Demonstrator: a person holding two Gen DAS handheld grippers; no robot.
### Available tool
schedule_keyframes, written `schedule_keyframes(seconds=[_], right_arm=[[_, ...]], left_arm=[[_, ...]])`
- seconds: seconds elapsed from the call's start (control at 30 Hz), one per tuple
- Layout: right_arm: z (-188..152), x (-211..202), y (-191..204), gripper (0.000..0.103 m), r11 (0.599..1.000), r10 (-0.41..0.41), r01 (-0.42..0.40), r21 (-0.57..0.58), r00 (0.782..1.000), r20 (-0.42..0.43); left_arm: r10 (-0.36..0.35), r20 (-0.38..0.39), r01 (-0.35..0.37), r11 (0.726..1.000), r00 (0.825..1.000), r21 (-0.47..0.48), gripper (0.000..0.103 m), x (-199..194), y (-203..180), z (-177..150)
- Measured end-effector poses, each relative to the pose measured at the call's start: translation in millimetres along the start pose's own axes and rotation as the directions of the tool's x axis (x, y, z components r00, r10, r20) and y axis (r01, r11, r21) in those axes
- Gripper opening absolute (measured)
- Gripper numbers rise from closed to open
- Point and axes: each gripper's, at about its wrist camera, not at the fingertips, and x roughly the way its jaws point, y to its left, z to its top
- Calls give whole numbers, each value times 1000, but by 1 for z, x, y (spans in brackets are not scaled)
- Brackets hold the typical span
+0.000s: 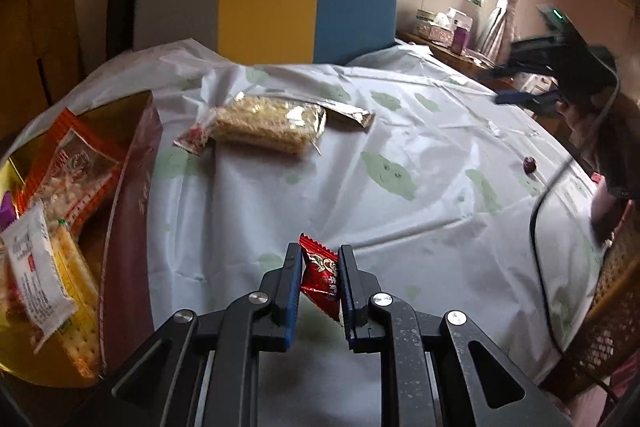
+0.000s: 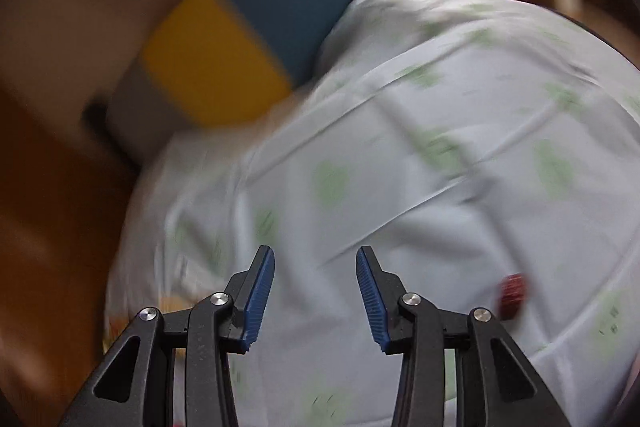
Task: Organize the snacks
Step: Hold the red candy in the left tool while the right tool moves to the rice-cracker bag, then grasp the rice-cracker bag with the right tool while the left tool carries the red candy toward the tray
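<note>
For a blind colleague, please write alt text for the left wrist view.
The left claw is shut on a red candy wrapper above a green-patterned tablecloth. A box of packaged snacks sits at left, a noodle pack farther back.

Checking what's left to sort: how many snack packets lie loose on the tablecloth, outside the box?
2: noodle packet and foil packet behind it. Others may be hidden.

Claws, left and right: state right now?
Left claw: closed on a red candy packet.
Right claw: open, nothing between its fingers.
</note>
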Motion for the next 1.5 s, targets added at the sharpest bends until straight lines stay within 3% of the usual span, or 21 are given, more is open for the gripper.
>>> schedule_keyframes(seconds=[0.17, 0.23, 0.33, 0.5, 0.57, 0.67, 0.8, 0.87, 0.93, 1.07, 1.2, 1.3, 1.5], right_arm=[[-34, 45, 88, 43, 951, 3, -60, -304, 983, -185], [-48, 63, 119, 54, 913, -4, -91, -397, 973, -233], [-72, 89, 168, 62, 834, -30, -140, -534, 954, -297], [-105, 127, 231, 72, 631, -156, -165, -758, 930, -332], [-115, 143, 249, 74, 539, -225, -144, -830, 925, -306], [-124, 162, 266, 75, 443, -282, -147, -884, 913, -294], [-135, 189, 277, 83, 358, -351, -152, -921, 892, -284], [-134, 196, 278, 83, 352, -358, -155, -923, 889, -286], [-132, 203, 277, 83, 371, -354, -162, -915, 886, -300], [-127, 197, 267, 75, 461, -293, -165, -872, 899, -325], [-135, 167, 249, 73, 490, -282, -142, -860, 908, -310], [-138, 138, 224, 73, 563, -267, -133, -815, 905, -332], [-149, 102, 158, 73, 653, -302, -58, -755, 894, -330]], left_arm=[[-13, -41, 11, 999, 999, -46, 18, 10, 8, -9], [-16, -40, 15, 999, 999, -42, 18, 10, 8, -10], [-36, -37, 33, 998, 999, -58, 18, 11, 12, -12], [-44, -30, 43, 997, 999, -61, 18, 11, 13, -12], [-47, -28, 46, 997, 998, -62, 18, 12, 13, -13], [-57, -29, 55, 996, 998, -71, 18, 13, 15, -12], [-62, -27, 59, 995, 998, -75, 18, 13, 16, -13], [-61, -27, 59, 995, 998, -75, 18, 13, 16, -13], [-60, -28, 58, 996, 998, -74, 18, 13, 15, -13], [-57, -27, 54, 996, 998, -75, 18, 12, 15, -14], [-51, -24, 49, 996, 998, -77, 18, 12, 14, -14], [-44, -24, 42, 996, 999, -75, 18, 11, 13, -15], [-10, -22, 9, 999, 1000, -53, 18, 14, 6, -14]])
